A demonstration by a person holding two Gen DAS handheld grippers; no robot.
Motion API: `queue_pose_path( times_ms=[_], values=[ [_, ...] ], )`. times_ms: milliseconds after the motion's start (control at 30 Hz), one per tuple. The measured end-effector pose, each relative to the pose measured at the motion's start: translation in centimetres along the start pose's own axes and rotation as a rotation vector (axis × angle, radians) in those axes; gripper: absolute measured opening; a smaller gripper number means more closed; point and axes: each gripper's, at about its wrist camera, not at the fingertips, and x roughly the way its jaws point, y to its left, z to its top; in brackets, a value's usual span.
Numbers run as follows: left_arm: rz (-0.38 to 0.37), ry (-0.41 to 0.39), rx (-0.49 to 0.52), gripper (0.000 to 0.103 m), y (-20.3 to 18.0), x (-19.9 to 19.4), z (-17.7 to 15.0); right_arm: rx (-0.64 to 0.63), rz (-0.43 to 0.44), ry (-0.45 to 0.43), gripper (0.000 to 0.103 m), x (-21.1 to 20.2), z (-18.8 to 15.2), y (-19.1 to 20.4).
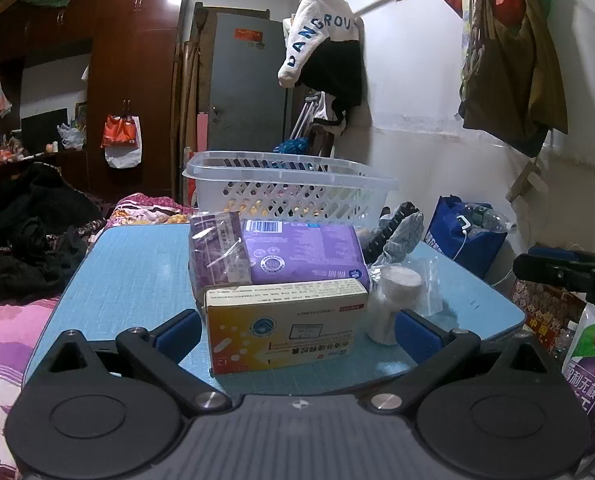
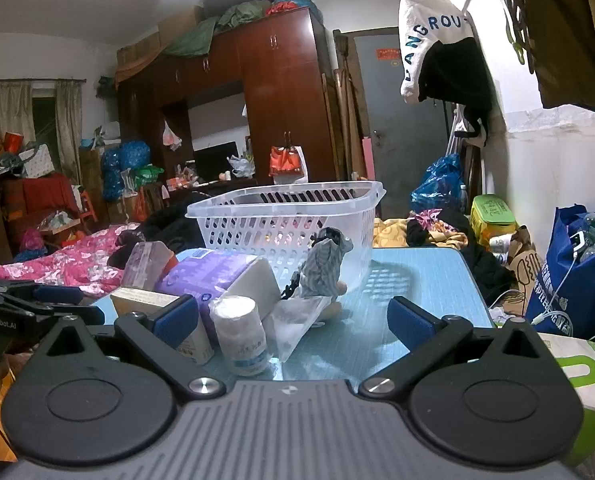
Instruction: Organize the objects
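A white plastic basket [image 1: 289, 190] stands at the far side of the blue table [image 1: 137, 264]; it also shows in the right wrist view [image 2: 281, 220]. In front of it lie a purple pack [image 1: 301, 252], a yellow-white medicine box [image 1: 285, 324], a white bottle [image 1: 393, 300] and a grey striped cloth [image 1: 401, 232]. My left gripper [image 1: 297, 332] is open, its fingers either side of the medicine box. My right gripper [image 2: 293, 316] is open, low over the table, with the white bottle [image 2: 239, 332] and a clear bag [image 2: 297, 320] between its fingers.
A bed with pink bedding [image 2: 69, 260] and dark clothes [image 1: 29, 236] lies left of the table. A blue bag [image 2: 577, 276] stands on the right by the wall. A dark wardrobe [image 1: 133, 80] and a grey door [image 1: 249, 84] are behind.
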Motion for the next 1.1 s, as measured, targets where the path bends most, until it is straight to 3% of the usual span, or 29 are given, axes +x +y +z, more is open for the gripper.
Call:
queue_pose_path(
  times_ms=[1100],
  values=[
    [0.012,-0.003,0.002,0.103,0.08,0.01,-0.03,-0.024,0.024,0.020,0.103,0.15,-0.12,0.37]
  ],
)
